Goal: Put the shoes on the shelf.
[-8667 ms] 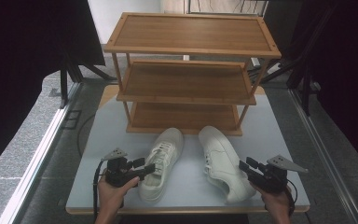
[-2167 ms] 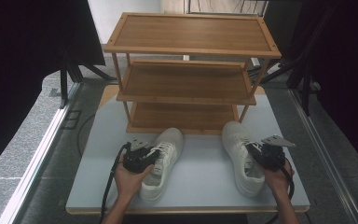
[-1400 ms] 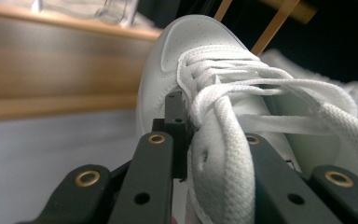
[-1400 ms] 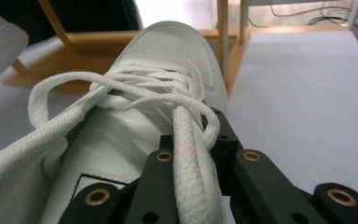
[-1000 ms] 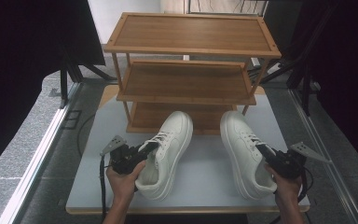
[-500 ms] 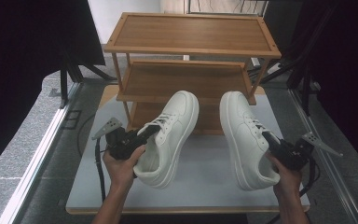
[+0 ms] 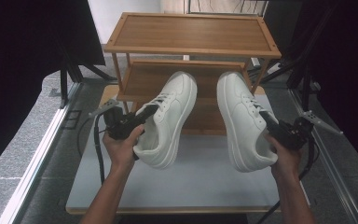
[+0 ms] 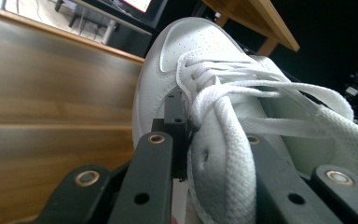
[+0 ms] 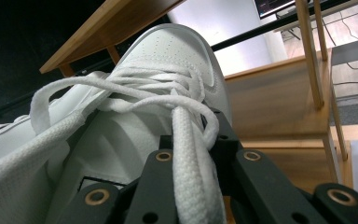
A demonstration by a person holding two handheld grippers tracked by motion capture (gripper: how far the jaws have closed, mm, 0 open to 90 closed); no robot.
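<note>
Two white shoes aloft: left tongs (image 7: 147, 113) clamp left shoe (image 7: 168, 119); right tongs (image 7: 271, 122) clamp right shoe (image 7: 242, 121).

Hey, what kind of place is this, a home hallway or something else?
Probably a recording studio or lab, not a home: black curtains surround a small white table holding a wooden shoe rack, with stand legs on grey carpet.

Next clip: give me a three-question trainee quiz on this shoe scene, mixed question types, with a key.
1. True or false: both white shoes rest on the table.
2. Multiple choice: the left tongs grip the left shoe at: A toe; B collar by the laces; C sole.
3. How many shelves does the wooden rack have?

Key: 1 false, both are lifted, the right shoe in the right tongs; 2 B; 3 three.
</note>
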